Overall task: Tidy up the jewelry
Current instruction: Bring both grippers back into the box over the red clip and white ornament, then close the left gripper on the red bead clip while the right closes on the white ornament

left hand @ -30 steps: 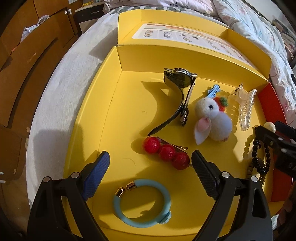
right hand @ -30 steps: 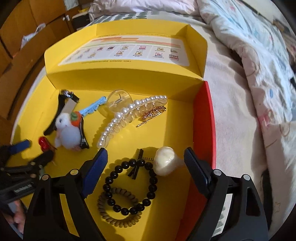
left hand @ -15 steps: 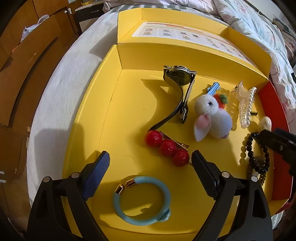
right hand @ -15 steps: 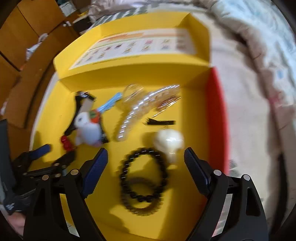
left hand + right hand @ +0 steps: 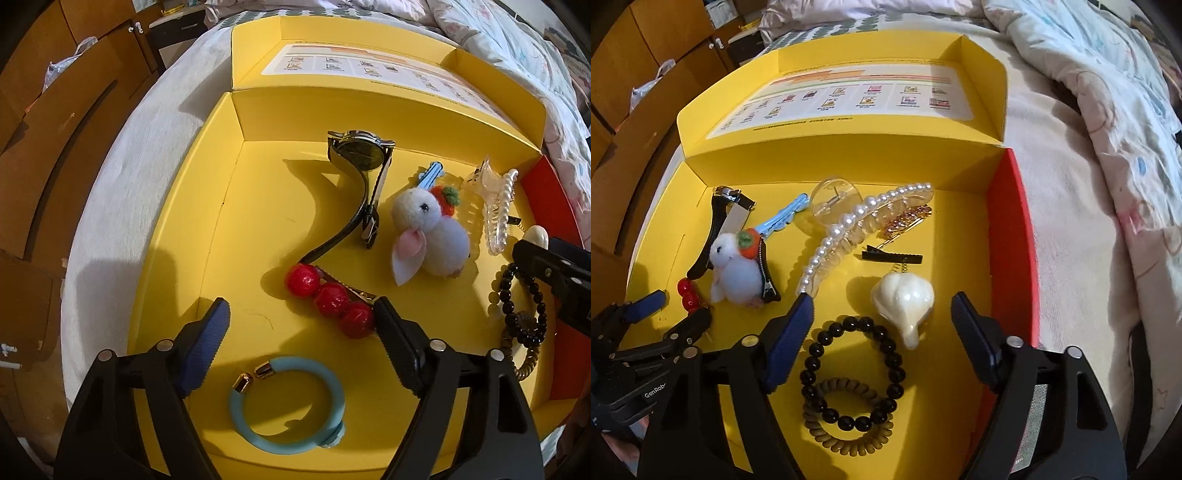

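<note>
An open yellow box (image 5: 192, 221) holds jewelry. In the left wrist view my left gripper (image 5: 301, 325) is open and empty, above a blue bangle (image 5: 288, 406) and beside a red bead clip (image 5: 328, 299). A black-strap watch (image 5: 360, 162) and a white bunny clip (image 5: 428, 232) lie beyond. In the right wrist view my right gripper (image 5: 881, 321) is open and empty over a black bead bracelet (image 5: 853, 369) and a brown coil hair tie (image 5: 846, 424), near a cream shell clip (image 5: 905, 299). A pearl claw clip (image 5: 857, 229) lies further back.
The box has a red right wall (image 5: 1012, 229) and a raised lid with a printed sheet (image 5: 849, 96). It rests on a bed with a patterned quilt (image 5: 1108, 110). Wooden cabinets (image 5: 55, 110) stand to the left. A black hair clip (image 5: 892, 256) and a clear dome (image 5: 834, 199) lie inside.
The right gripper swung back and steadied over the black bead bracelet, with the shell clip now between its fingers' line. The left gripper moved slightly toward the red bead clip.
</note>
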`<state>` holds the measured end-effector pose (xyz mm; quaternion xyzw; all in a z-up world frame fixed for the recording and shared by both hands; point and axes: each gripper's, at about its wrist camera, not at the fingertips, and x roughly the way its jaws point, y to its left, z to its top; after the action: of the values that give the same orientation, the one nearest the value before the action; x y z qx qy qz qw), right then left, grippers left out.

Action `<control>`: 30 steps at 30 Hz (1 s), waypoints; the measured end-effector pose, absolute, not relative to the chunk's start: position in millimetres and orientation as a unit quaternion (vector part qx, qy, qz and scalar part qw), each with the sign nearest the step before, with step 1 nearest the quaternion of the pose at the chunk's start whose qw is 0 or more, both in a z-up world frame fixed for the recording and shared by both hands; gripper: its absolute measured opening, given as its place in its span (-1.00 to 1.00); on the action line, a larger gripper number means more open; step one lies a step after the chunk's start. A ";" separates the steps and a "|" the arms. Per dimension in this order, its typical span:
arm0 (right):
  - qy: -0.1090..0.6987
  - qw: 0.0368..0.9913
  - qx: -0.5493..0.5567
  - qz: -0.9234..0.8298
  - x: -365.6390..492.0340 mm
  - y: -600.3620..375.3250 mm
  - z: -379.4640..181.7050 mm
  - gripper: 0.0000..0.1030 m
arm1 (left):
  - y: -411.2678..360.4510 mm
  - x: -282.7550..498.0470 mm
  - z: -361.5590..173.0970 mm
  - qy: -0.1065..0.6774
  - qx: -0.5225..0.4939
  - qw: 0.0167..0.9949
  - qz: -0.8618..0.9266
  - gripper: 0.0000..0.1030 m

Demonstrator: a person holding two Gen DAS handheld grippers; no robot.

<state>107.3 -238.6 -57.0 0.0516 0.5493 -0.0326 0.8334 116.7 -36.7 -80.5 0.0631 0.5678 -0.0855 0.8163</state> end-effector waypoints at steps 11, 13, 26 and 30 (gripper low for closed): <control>0.556 0.829 0.020 -0.048 112.0 -230.6 -61.3 0.10 | -36.1 115.2 -77.8 0.568 0.051 0.815 -0.103 0.07; 0.554 0.831 0.026 -0.047 110.4 -233.0 -59.8 0.01 | -35.3 115.5 -78.6 0.570 0.042 0.812 -0.115 -0.21; 0.553 0.831 0.049 -0.028 110.5 -240.7 -55.7 -0.31 | -24.1 124.6 -79.9 0.571 0.020 0.809 -0.136 -0.31; 0.554 0.831 0.053 -0.025 109.8 -242.4 -56.2 -0.32 | -18.9 123.7 -74.9 0.565 0.017 0.814 -0.137 -0.31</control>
<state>109.8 -242.4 -56.2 0.0526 0.5539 -0.0253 0.8305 123.7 -18.9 -74.9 0.0165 0.5648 -0.1368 0.8137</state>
